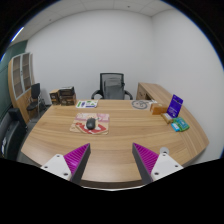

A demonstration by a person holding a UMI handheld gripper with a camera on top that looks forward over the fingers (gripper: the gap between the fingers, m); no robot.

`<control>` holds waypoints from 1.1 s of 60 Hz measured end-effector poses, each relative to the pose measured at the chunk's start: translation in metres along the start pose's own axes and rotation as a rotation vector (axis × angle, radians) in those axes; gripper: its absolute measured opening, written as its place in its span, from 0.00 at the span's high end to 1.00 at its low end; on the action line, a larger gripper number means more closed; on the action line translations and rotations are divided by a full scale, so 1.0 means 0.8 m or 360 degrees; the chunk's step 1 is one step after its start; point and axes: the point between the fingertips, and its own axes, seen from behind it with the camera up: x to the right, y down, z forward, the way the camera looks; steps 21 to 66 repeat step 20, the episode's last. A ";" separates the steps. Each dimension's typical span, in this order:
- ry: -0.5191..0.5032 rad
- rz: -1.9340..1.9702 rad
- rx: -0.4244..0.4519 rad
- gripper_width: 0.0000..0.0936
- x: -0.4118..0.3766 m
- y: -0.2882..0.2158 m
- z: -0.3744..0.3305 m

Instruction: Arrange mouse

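- At the far left a tall wooden shelf (22, 75) stands against the wall, well away from the work, so it is not in the way.
- Next comes a small dark box with stripes (65, 96) at the back edge of the big curved wooden table (120, 135).
- The small dark computer mouse (91, 123) sits on a flat pink and white mouse mat (90, 125), left of the middle of the table. It looks like its home, and the job is to set it neatly there (I cannot tell how crooked it is).
- A black office chair (113, 87) waits behind the table, pushed in close.
- The gripper (112, 160) hangs above the near edge of the table, and its two fingers with purple pads (76, 157) are wide apart and hold nothing. The mouse is well beyond them and a bit to the left, so I think the reach has not begun.
- On the right are a purple standing card (175, 103) and a flat green box (179, 125), both far from the mouse.
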 end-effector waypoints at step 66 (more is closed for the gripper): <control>0.0082 -0.0067 0.0000 0.07 0.076 0.046 -0.072</control>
